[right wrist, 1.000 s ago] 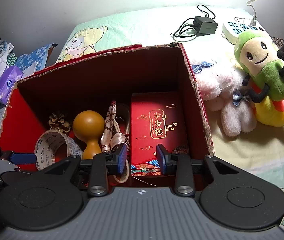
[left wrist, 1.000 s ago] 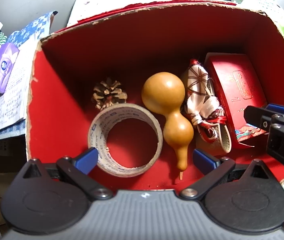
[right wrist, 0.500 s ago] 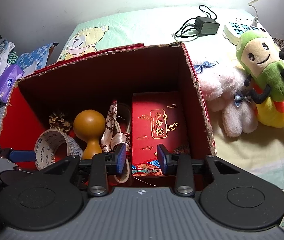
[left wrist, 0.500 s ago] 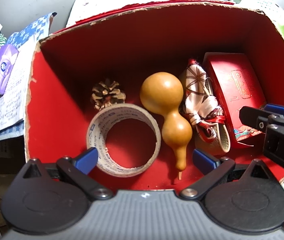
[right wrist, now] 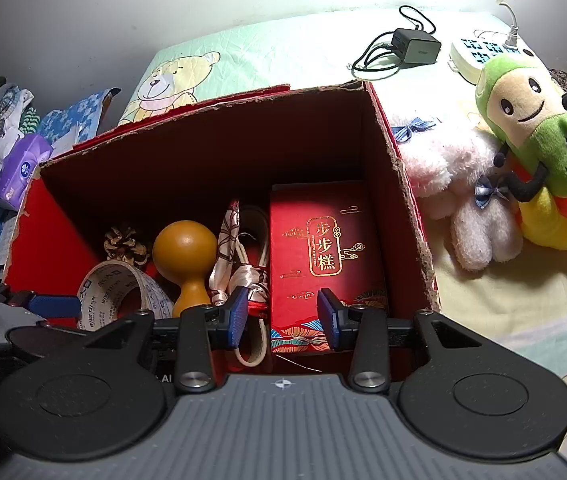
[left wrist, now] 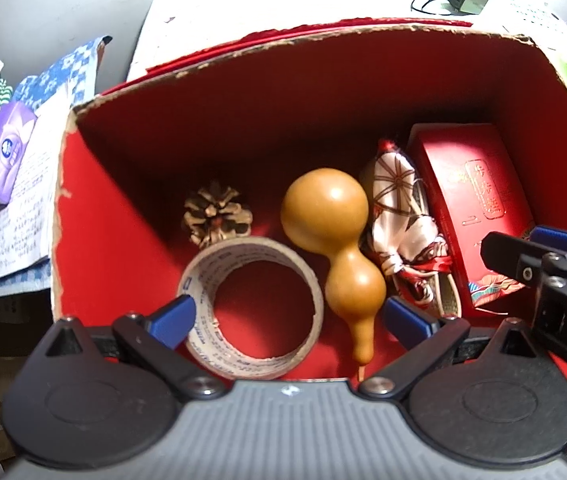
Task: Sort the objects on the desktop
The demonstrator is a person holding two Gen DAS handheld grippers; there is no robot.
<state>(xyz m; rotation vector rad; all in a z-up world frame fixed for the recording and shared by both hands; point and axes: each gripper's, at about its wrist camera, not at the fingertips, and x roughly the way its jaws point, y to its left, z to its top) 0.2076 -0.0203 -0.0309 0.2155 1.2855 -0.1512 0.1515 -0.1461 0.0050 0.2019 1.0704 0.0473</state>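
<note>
Inside the red cardboard box [left wrist: 95, 240], five things lie side by side on its floor: a pinecone [left wrist: 216, 216] toward the back left, a roll of tape [left wrist: 249, 308] standing on its edge in front of it, a tan gourd [left wrist: 335, 240] with its bulb to the rear and its stem pointing at the near wall, a patterned cloth bundle [left wrist: 397, 216] lying on a cream strap, and a red gift box [left wrist: 467, 196] with gold characters against the right wall. The gourd touches the tape roll on one side and sits just beside the cloth bundle on the other. The left gripper [left wrist: 287, 320] hovers over the near edge of the box with its blue-padded fingers spread wide, one pad in front of the tape roll and the other near the gourd's stem end, gripping nothing. The right gripper [right wrist: 283, 318] also hangs open and empty above the near end of the red gift box, its left pad close to the cloth bundle. Outside the box, on a bed sheet with a bear print [right wrist: 167, 84], lie a green plush toy [right wrist: 535, 120], a pink plush toy [right wrist: 463, 184], a charger [right wrist: 415, 46] and a power strip [right wrist: 483, 52]; a purple tissue pack [right wrist: 19, 170] sits off to the left.
</note>
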